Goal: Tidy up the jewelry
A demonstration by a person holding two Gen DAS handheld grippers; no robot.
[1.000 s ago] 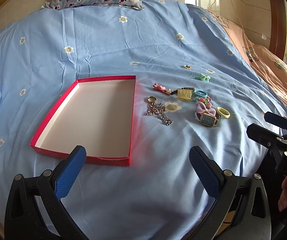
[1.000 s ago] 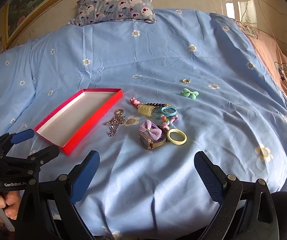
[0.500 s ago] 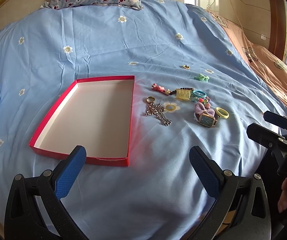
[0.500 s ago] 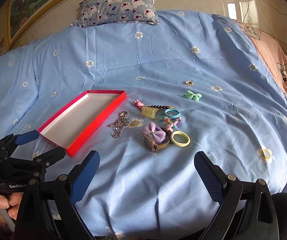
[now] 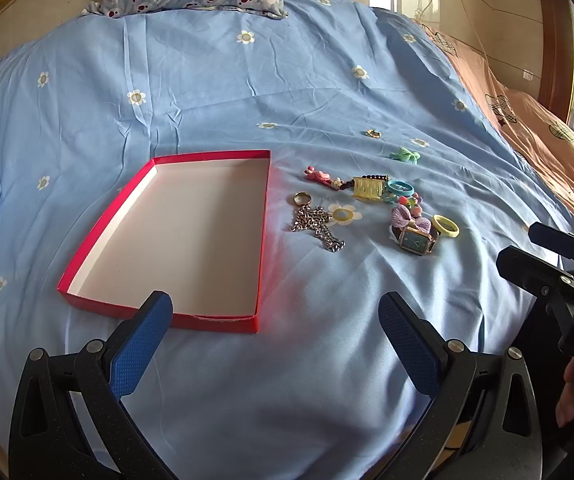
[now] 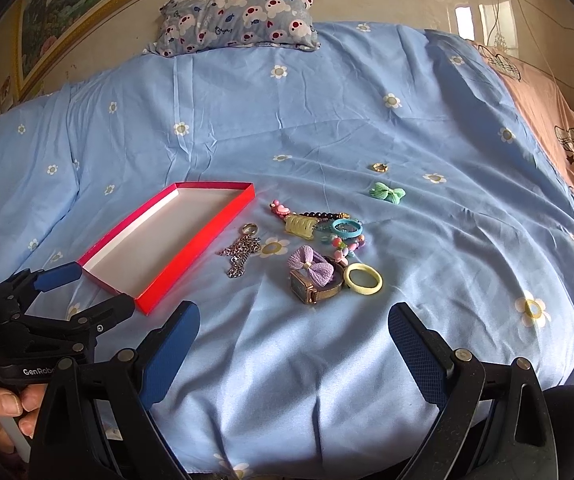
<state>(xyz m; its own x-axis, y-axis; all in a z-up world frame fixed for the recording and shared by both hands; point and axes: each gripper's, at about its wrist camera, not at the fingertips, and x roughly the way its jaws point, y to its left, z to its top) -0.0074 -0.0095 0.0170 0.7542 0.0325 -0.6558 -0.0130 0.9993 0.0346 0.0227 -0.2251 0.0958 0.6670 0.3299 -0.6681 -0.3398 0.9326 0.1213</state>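
Note:
A shallow red box (image 5: 261, 240) (image 6: 191, 246) with a white inside lies open on the blue bedspread. To its right lies a cluster of jewelry: a silver chain with a ring (image 5: 317, 222) (image 6: 241, 252), a square watch (image 5: 415, 242) (image 6: 307, 288) under a purple bow (image 6: 313, 266), a yellow ring band (image 5: 446, 226) (image 6: 363, 279), a yellow clip (image 5: 368, 189) and a blue hoop (image 6: 346, 227). A green bow (image 5: 406, 155) (image 6: 387, 193) and a small gold ring (image 6: 379, 167) lie further back. My left gripper (image 5: 275, 340) hangs open before the box's near edge. My right gripper (image 6: 293, 344) is open, short of the watch.
A patterned pillow (image 6: 239, 16) rests at the head of the bed. A peach-coloured quilt (image 5: 535, 128) covers the right side. A hand (image 6: 3, 408) holds the left gripper at the bed's near edge. Bare bedspread lies between the grippers and the jewelry.
The right wrist view has risen and drawn back a little, so the jewelry sits lower in frame. The left gripper barely moved. Both stay open.

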